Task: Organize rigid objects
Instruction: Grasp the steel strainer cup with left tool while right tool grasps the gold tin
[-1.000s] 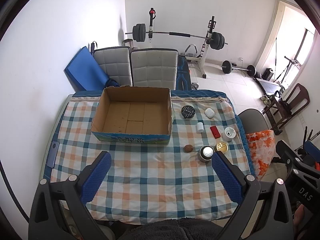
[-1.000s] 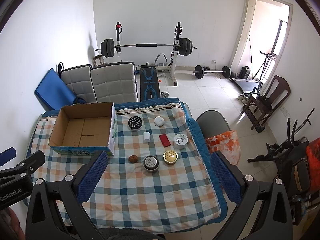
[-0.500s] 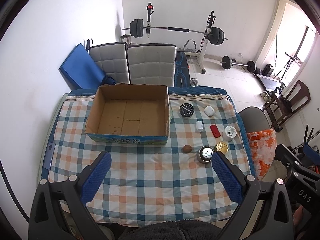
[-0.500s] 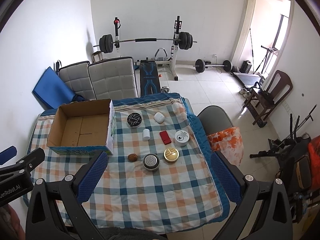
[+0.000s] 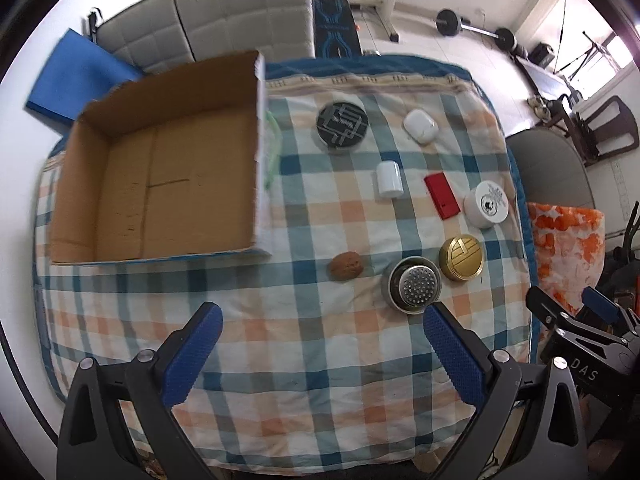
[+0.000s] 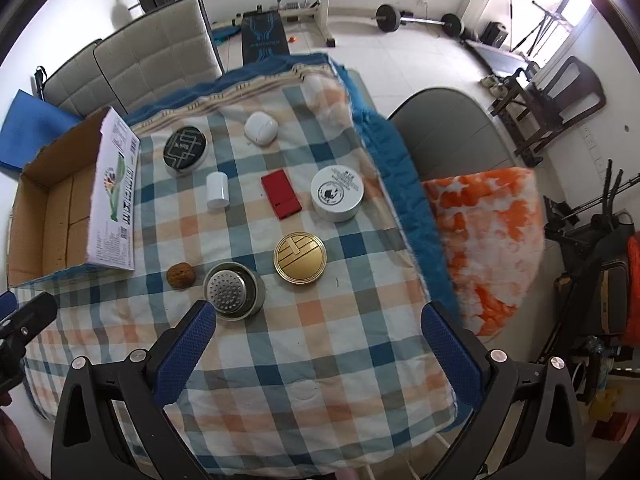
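Observation:
An empty cardboard box [image 5: 160,184] [image 6: 60,208] stands on the checked tablecloth at the left. To its right lie a black round tin [image 5: 342,127] [image 6: 186,149], a white earbud case [image 5: 420,125] [image 6: 261,128], a white cylinder [image 5: 389,179] [image 6: 217,190], a red flat case [image 5: 441,196] [image 6: 281,195], a white jar [image 5: 486,203] [image 6: 338,193], a gold tin [image 5: 461,258] [image 6: 300,258], a metal strainer cup [image 5: 414,289] [image 6: 233,290] and a walnut [image 5: 346,266] [image 6: 181,276]. My left gripper [image 5: 322,354] is open and empty above the cloth. My right gripper [image 6: 318,350] is open and empty.
The table [image 5: 280,400] ends close to my grippers. Two grey padded chairs [image 5: 208,16] stand behind it, a grey chair [image 6: 444,132] with orange-white cloth [image 6: 488,236] at the right. Gym equipment fills the floor beyond.
Both grippers have dropped lower and moved forward over the table, so the objects loom larger. Jaws stay open. Nothing on the table has moved.

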Demonstrator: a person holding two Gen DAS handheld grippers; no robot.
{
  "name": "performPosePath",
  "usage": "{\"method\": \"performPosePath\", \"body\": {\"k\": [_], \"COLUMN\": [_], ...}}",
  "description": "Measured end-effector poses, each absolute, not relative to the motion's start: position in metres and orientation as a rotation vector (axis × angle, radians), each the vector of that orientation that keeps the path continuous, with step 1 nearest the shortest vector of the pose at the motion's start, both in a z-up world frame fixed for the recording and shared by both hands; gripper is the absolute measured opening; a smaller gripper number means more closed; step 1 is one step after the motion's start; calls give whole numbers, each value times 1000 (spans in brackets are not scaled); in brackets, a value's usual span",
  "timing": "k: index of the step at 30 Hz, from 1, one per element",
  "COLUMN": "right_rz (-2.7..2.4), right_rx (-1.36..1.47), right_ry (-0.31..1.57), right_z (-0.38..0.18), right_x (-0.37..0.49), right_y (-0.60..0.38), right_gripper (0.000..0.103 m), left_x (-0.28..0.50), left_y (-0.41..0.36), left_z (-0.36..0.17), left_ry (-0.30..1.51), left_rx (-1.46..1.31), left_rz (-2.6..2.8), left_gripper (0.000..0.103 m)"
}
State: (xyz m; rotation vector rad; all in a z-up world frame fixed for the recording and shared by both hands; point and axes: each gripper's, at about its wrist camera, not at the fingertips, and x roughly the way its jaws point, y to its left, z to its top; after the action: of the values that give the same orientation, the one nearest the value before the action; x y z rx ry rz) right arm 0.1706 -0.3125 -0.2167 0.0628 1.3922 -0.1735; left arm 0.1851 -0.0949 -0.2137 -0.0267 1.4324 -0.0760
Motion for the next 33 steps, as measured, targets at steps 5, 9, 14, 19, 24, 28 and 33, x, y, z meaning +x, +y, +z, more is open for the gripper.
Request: {"method": "performPosePath", "body": {"k": [5, 9, 14, 19, 24, 28, 33], "right_rz": [-167, -147, -137, -168, -220, -216, -203], "right_rx": [99, 201, 318, 307, 285, 313, 343], "right_ry": [1506, 1583, 1694, 1718, 1749, 1767, 1738], "right_z": [-301, -350, -401, -404, -396, -404, -411], "right_x": [209, 228, 239, 235, 208, 195, 190], "right_y": [-327, -333, -339, -352, -387, -405, -413], "right_gripper": [102, 99, 83, 67, 68, 68, 68], "left_x": [213, 227, 235, 235, 232, 232, 233], "left_y": [-121, -127, -126, -134, -168, -192, -208], "left_z": [-287, -320, -337, -339, -351, -382, -426], "left_ry": [1589, 1648, 1675, 1714, 1763, 1821, 1862], "left_rx": [-30, -21, -15, -39, -22, 48, 148], "left_rz": [-62, -36, -17, -55, -149, -179, -203], "left_gripper": [103, 103, 103, 103, 103, 103, 79]}}
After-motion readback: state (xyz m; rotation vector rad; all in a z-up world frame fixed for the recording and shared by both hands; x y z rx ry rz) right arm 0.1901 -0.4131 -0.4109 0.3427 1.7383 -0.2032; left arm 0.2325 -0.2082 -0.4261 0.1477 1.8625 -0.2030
